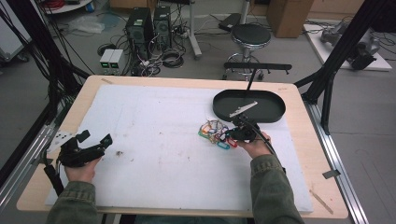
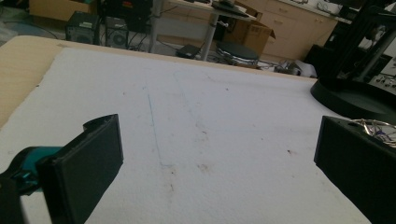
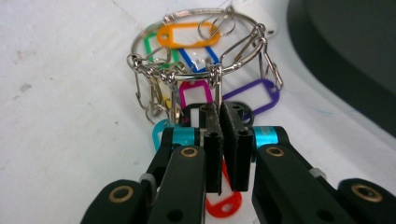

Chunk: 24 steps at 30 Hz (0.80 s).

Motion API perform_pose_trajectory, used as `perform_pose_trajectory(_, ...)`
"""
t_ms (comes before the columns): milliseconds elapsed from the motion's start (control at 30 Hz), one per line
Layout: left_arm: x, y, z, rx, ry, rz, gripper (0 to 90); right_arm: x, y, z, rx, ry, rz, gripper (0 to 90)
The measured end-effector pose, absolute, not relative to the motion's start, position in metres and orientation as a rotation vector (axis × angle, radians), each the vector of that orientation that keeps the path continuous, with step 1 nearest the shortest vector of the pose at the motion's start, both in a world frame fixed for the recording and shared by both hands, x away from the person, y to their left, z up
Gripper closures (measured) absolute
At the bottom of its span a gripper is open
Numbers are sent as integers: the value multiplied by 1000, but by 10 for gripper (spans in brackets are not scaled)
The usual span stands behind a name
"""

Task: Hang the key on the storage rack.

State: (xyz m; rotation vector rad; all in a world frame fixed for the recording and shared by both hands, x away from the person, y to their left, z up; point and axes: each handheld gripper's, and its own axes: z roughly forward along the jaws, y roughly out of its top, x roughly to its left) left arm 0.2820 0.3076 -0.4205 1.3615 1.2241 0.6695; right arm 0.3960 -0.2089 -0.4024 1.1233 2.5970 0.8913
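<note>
A large metal key ring (image 1: 214, 129) (image 3: 201, 60) carrying several coloured plastic tags and snap clips lies on the white mat (image 1: 154, 140), just in front of a black oval tray (image 1: 275, 111) (image 3: 355, 42). My right gripper (image 1: 235, 134) (image 3: 219, 109) reaches into the bunch from the near right. Its jaws are shut on one of the ring's metal clips, with a red tag (image 3: 224, 205) lying under them. My left gripper (image 1: 97, 141) (image 2: 215, 158) rests at the mat's near left, open with nothing between its jaws.
A silver strip (image 1: 243, 108) lies inside the tray, and a thin black rod rises from the tray's far side. Beyond the table's far edge stand a black stool (image 1: 251, 35), computer towers and cables. Black frame posts flank both table sides.
</note>
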Motion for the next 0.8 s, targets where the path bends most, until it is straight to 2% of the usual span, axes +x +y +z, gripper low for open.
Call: perform_pose_trajectory(800,282,307,-421,1356,1228,661,17,379,-222,-357,1043,2414,1270,872)
